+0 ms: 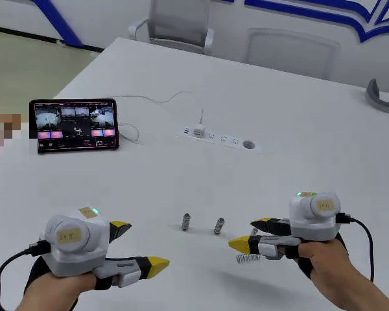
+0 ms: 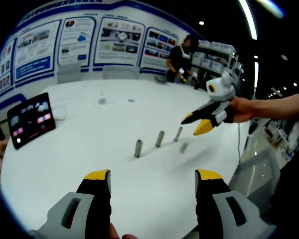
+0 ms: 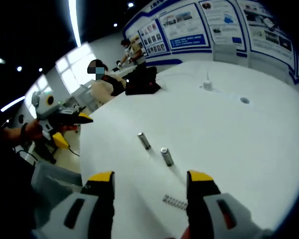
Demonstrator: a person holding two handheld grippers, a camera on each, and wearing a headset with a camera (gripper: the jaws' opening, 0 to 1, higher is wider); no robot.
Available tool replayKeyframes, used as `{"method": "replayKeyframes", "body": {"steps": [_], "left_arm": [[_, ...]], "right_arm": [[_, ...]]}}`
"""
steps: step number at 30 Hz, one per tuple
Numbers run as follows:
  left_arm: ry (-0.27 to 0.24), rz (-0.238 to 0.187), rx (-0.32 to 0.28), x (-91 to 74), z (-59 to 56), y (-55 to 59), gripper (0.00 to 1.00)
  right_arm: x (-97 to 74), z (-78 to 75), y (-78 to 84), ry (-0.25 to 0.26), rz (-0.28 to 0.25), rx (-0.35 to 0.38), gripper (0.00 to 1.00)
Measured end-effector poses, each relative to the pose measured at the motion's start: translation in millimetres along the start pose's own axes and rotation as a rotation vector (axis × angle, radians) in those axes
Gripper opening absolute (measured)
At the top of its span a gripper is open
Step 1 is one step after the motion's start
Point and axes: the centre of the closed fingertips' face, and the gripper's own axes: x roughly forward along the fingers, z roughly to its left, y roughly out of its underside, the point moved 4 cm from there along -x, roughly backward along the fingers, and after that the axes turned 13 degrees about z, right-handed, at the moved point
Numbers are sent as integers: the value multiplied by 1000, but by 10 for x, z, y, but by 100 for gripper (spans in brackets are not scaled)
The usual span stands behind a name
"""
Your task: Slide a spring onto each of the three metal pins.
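Jaws apart and empty on both: left gripper (image 1: 139,244) sits at 8 o'clock of the first pin (image 1: 186,221), right gripper (image 1: 246,234) at 4 o'clock of the second pin (image 1: 218,225). Loose spring (image 1: 247,258) lies flat on the table (image 1: 181,162) at 5 o'clock of the second pin, between the right gripper's jaws in the right gripper view. Both those pins stand upright and look coil-covered; third pin (image 1: 254,230) is partly hidden behind the right gripper.
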Motion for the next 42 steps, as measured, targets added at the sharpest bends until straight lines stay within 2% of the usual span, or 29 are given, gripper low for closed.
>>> {"method": "replayKeyframes", "body": {"steps": [26,42], "left_arm": [[16,13,28,111,-17,-78,70],[44,23,47,261,-127,-147,71]], "right_arm": [[-250,43,372,34,-63,80,70],[-440,62,670,62,-105,142,77]]}}
